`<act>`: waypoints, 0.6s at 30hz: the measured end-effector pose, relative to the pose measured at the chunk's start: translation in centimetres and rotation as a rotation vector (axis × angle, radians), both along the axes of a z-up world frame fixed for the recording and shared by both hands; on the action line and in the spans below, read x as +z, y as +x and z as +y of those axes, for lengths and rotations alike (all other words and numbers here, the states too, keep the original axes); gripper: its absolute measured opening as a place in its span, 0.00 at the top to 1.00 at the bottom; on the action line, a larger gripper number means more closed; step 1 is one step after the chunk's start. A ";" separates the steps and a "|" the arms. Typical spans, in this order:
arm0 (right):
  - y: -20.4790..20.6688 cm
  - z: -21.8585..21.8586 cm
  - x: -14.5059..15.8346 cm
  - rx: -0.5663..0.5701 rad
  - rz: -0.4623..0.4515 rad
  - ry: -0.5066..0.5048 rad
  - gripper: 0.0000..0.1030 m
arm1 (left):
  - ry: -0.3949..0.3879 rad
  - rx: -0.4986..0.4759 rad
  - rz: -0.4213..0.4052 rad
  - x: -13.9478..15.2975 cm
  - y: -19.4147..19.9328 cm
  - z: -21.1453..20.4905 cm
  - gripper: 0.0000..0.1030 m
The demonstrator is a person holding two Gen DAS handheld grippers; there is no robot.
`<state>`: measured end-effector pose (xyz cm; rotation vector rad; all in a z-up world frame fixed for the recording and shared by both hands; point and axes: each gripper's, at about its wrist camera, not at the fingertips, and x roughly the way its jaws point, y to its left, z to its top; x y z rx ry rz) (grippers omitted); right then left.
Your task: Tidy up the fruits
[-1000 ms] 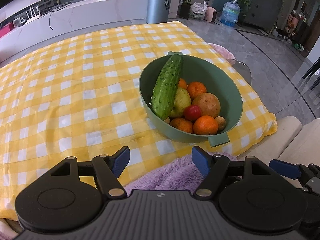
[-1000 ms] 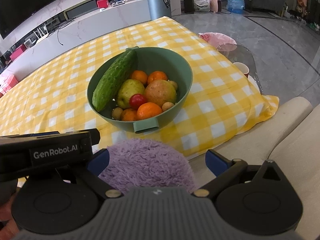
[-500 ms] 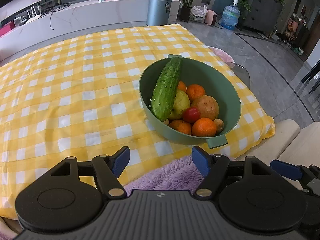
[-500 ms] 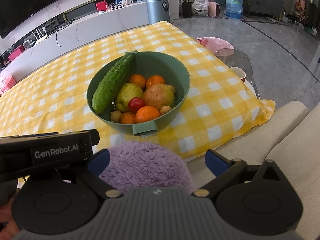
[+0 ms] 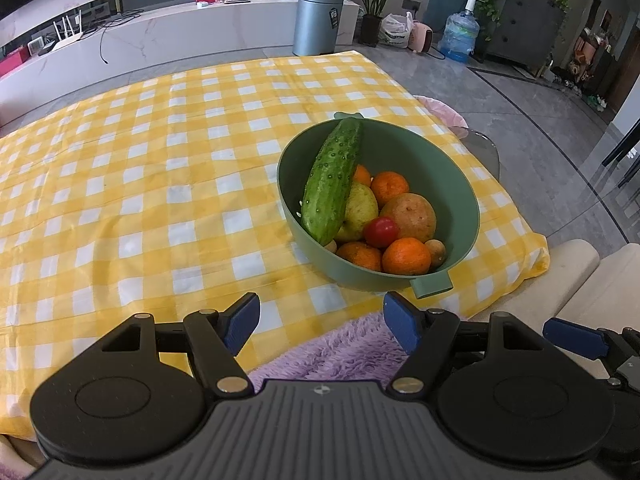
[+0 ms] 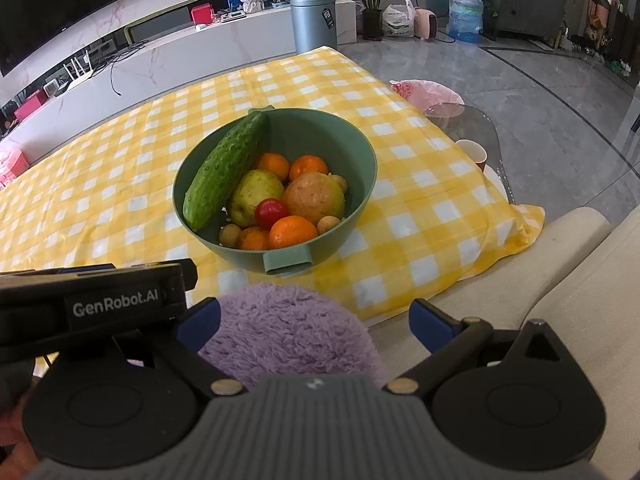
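Your left gripper (image 5: pixel 321 322) & right gripper (image 6: pixel 314 326): fingers apart, empty, both short of the bowl (image 5: pixel 464 192). Cucumber (image 5: pixel 333 182) leans on bowl's left wall; oranges (image 5: pixel 406 256), tomato (image 5: pixel 381 232) inside, on counter (image 5: pixel 140 200).

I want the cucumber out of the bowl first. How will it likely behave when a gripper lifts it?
The cucumber looks stiff, so it should lift as one piece. It is long and leans on the green bowl rim, so a grip near one end would probably let it pivot. Its bumpy skin may help the pads hold. Lifting it could let the small round fruits beside it settle or roll.
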<state>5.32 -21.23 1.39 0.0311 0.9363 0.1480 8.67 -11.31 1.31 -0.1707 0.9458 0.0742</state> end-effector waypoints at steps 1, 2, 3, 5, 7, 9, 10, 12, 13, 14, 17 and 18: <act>0.0 0.0 0.1 -0.001 -0.001 0.001 0.06 | -0.001 -0.001 -0.002 0.0 0.0 0.0 0.20; 0.0 -0.1 0.1 -0.001 -0.002 0.002 0.06 | -0.002 -0.004 -0.004 0.1 -0.1 0.0 0.20; 0.0 -0.1 0.2 0.000 -0.004 0.003 0.06 | -0.006 -0.005 -0.005 0.1 -0.1 0.0 0.20; -0.1 -0.1 0.2 -0.001 -0.008 0.005 0.06 | -0.012 -0.004 -0.005 0.1 -0.1 0.1 0.20; -0.2 0.0 0.1 -0.002 -0.007 0.008 0.06 | -0.007 -0.004 -0.006 0.1 -0.1 0.1 0.20; -0.2 0.0 0.1 -0.001 -0.008 0.007 0.06 | -0.006 -0.004 -0.006 0.1 -0.1 0.2 0.20; -0.2 0.0 0.1 -0.001 -0.006 0.008 0.06 | -0.008 -0.002 -0.005 0.1 -0.1 0.2 0.20; -0.2 0.0 0.1 -0.001 -0.008 0.009 0.06 | -0.010 0.002 -0.009 0.1 -0.1 0.2 0.20; -0.1 0.0 0.2 -0.002 -0.008 0.010 0.06 | -0.009 0.003 -0.009 0.2 -0.1 0.2 0.20; -0.1 0.1 0.2 -0.003 -0.009 0.008 0.06 | -0.009 0.002 -0.008 0.2 -0.1 0.2 0.20; -0.2 0.2 0.1 -0.003 -0.009 0.006 0.06 | -0.011 -0.001 -0.003 0.1 -0.1 0.2 0.20; -0.2 0.2 0.1 -0.003 -0.009 0.003 0.06 | -0.011 -0.003 0.000 0.1 0.0 0.2 0.20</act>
